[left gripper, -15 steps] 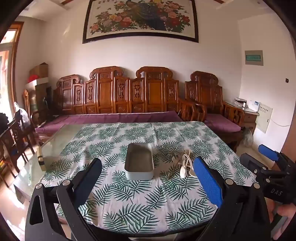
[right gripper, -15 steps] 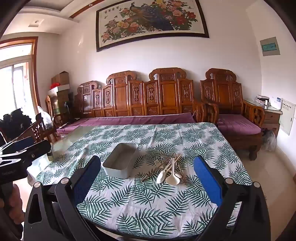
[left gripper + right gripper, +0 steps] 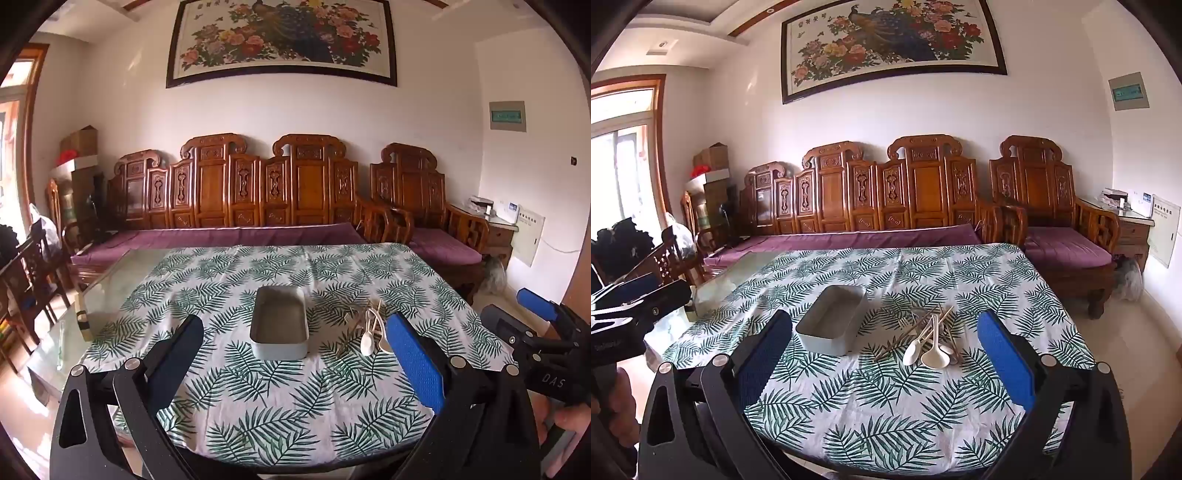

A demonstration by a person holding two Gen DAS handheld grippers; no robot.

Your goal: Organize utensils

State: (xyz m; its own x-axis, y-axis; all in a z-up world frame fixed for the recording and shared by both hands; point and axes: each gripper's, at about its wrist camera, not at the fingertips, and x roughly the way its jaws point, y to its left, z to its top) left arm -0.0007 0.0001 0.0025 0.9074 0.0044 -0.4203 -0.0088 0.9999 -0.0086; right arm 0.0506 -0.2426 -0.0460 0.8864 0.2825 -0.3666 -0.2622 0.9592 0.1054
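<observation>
Counter [image 3: 229, 417], leaf-print cloth: one grey rectangular tray [image 3: 279, 326], long axis running away from the cameras, nothing visible inside; just to its right, apart from it, a heap of utensils [image 3: 929, 341] comprising white spoons [image 3: 935, 356], wooden chopsticks and a fork, crossed over one another. Left gripper [image 3: 295, 360] and right gripper [image 3: 884, 356]: both above the near counter edge, tilted slightly down, blue-padded fingers [image 3: 415, 360] spread wide, nothing between them. Carved wooden bench [image 3: 236, 192] with purple cushion behind.
</observation>
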